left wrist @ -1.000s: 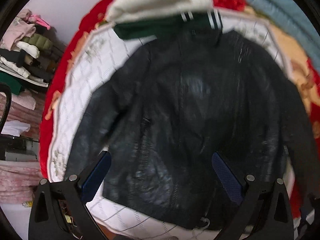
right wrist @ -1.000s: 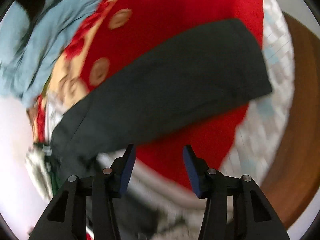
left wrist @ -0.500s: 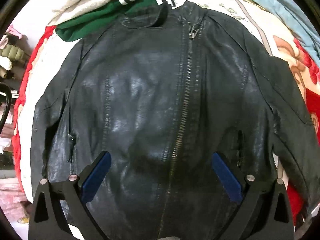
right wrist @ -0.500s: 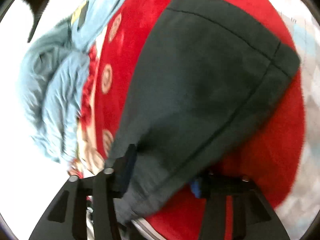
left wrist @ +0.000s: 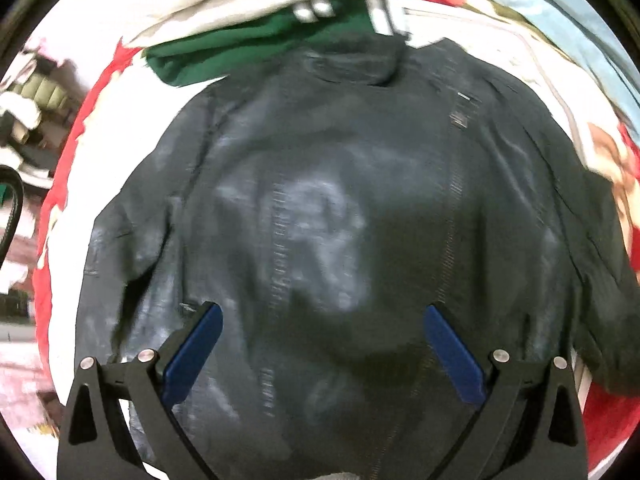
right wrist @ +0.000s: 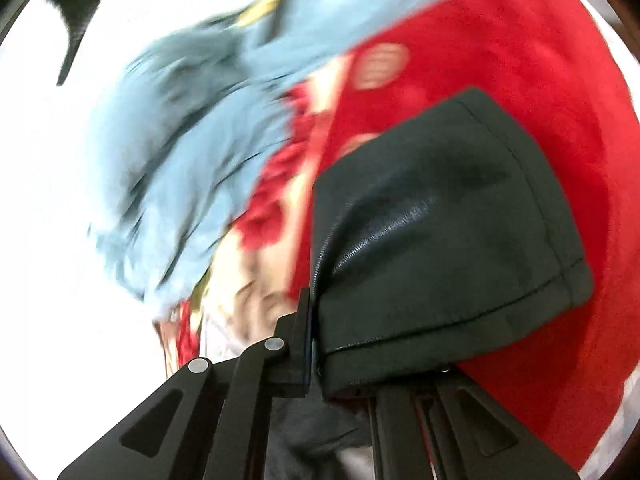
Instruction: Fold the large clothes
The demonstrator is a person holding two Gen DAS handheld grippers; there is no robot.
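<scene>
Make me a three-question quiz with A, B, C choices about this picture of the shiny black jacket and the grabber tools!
1. Where is the green garment with white stripes?
A. by the collar of the shiny black leather jacket
B. on its hem
C. inside a sleeve

2. What colour are the pads of the left gripper?
A. yellow
B. blue
C. white

3. What is the right gripper doing?
A. hanging open over nothing
B. pinching light blue cloth
C. shut on the jacket's black sleeve cuff

Answers: 1 A, the green lies just past the collar. 2 B, both pads show blue. 3 C, the cuff is clamped between its fingers.
</scene>
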